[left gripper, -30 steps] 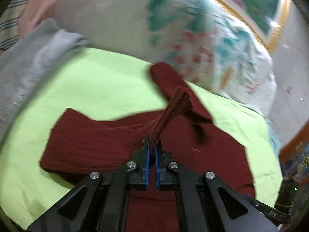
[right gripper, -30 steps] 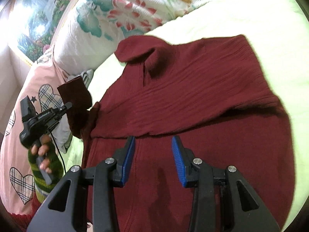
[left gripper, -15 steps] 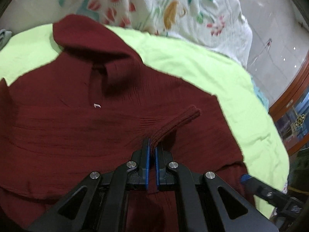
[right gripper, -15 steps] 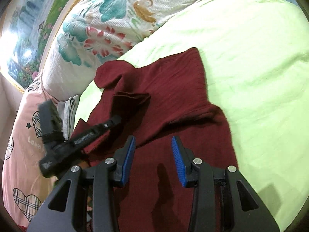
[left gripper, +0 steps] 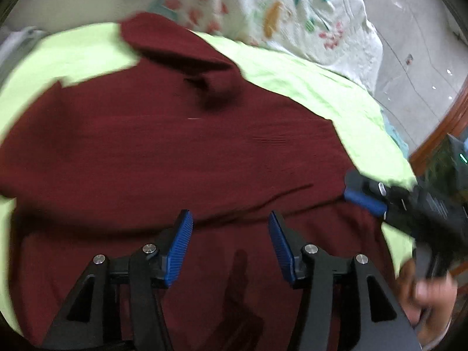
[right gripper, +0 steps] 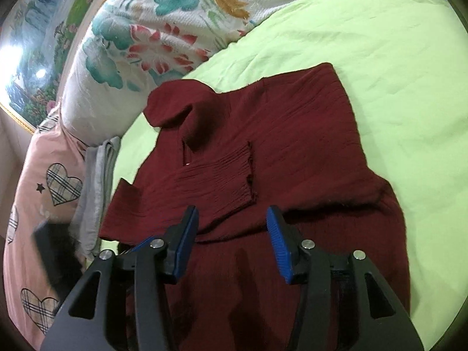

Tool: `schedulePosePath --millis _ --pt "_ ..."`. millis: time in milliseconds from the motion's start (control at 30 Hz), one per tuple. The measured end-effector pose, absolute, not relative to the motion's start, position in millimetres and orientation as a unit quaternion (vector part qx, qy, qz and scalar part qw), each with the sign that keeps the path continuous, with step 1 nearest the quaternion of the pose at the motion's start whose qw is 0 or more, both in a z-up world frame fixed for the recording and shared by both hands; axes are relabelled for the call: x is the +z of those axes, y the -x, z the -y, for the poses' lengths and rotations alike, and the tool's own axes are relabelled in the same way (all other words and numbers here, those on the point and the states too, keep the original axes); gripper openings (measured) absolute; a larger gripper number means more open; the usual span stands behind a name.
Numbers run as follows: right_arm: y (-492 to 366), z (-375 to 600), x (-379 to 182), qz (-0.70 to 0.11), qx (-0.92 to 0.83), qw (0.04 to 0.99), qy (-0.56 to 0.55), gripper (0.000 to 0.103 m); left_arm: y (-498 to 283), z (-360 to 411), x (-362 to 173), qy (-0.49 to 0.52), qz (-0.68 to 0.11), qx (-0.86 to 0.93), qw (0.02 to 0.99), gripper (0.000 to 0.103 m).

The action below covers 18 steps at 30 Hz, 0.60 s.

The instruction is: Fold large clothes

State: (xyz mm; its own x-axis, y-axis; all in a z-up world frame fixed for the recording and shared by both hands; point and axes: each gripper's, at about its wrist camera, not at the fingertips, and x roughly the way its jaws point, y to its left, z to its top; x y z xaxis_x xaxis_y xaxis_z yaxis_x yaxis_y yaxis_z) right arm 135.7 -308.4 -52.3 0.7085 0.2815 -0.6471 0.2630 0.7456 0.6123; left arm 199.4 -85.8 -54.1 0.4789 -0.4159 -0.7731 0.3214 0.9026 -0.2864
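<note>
sweater (right gripper: 295,152): dark red knit cloth, fine ribbing, matt, fuzzy at edges | sheet (right gripper: 365,44): lime green cloth, smooth, matt | quilt (right gripper: 163,38): white flowered cloth, waffled texture | grippers: matt black plastic, blue ridged pads (left gripper: 180,245), shiny metal screws | far-right frame (left gripper: 438,134): glossy wood

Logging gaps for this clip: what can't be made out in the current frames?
- Sweater hem: both views, cut off by the bottom edge and hidden behind the grippers.
- Right gripper: left view, motion-blurred.
- Left gripper: right view, mostly hidden behind the right gripper's finger.
- Grey cloth: right view, half hidden, kind unclear.
</note>
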Motion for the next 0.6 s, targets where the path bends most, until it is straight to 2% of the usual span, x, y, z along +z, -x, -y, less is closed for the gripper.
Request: schedulePosePath --millis 233,433,467,500,533,567,600 --pt "-168.5 304.2 -63.3 -0.410 -0.026 0.857 -0.311 0.050 -172.6 -46.7 -53.8 0.056 -0.434 -0.022 0.899 0.055" --pt "-199.3 293.0 -72.5 -0.432 -0.043 0.858 -0.274 0.048 -191.3 -70.8 -68.1 0.083 -0.453 -0.037 0.887 0.056" --pt "-202.3 291.3 -71.8 -0.433 -0.042 0.859 -0.269 0.044 -197.9 -63.2 -71.7 0.070 -0.458 -0.035 0.885 0.056" --pt "-204.6 290.2 -71.8 -0.435 -0.039 0.860 -0.266 0.024 -202.8 -58.4 -75.2 0.060 -0.465 -0.029 0.883 0.056" --pt "-207.6 289.7 -72.6 -0.438 -0.035 0.858 -0.266 0.011 -207.6 -55.5 -80.3 0.054 -0.473 -0.023 0.879 0.056" --pt "-209.0 290.2 -72.5 -0.438 -0.031 0.857 -0.271 0.004 -214.3 -55.0 -85.8 0.053 -0.482 -0.021 0.874 0.056" --pt "-209.6 290.4 -71.3 -0.435 -0.028 0.858 -0.272 0.004 -220.5 -55.4 -89.0 0.050 -0.486 -0.016 0.872 0.054"
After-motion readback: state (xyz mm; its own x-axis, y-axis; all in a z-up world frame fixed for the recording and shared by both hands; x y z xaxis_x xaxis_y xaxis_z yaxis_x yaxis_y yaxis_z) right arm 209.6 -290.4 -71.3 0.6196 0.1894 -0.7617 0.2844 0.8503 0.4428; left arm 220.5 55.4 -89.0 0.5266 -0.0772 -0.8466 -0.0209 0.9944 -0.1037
